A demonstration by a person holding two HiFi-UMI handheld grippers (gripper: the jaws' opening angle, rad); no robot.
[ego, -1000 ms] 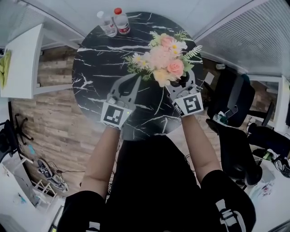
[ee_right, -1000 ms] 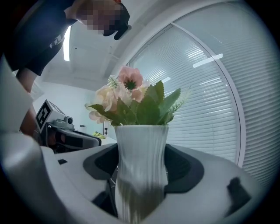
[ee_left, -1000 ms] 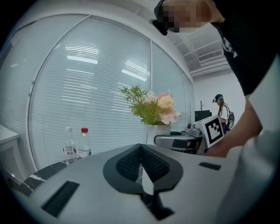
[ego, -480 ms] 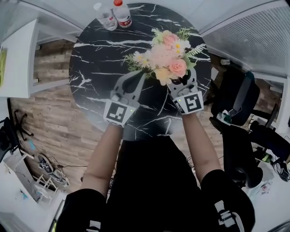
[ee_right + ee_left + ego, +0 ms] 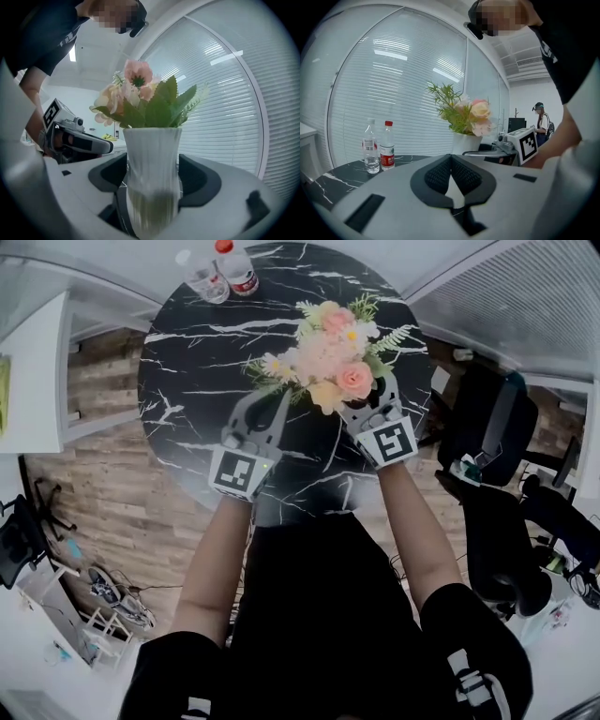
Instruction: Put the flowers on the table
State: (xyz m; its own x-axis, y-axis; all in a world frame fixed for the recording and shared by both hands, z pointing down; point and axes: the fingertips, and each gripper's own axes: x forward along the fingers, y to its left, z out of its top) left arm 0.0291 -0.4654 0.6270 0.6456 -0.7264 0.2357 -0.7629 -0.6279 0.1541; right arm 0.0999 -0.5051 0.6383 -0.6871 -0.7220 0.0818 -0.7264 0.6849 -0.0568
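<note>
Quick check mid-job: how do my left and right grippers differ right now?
The left gripper has its jaws together on nothing; the right gripper has its jaws clamped on the white vase that holds the flowers. In the head view the left gripper sits beside the flowers, on their left, while the right gripper is partly under them. Both are over the black marble table and point away from the person.
</note>
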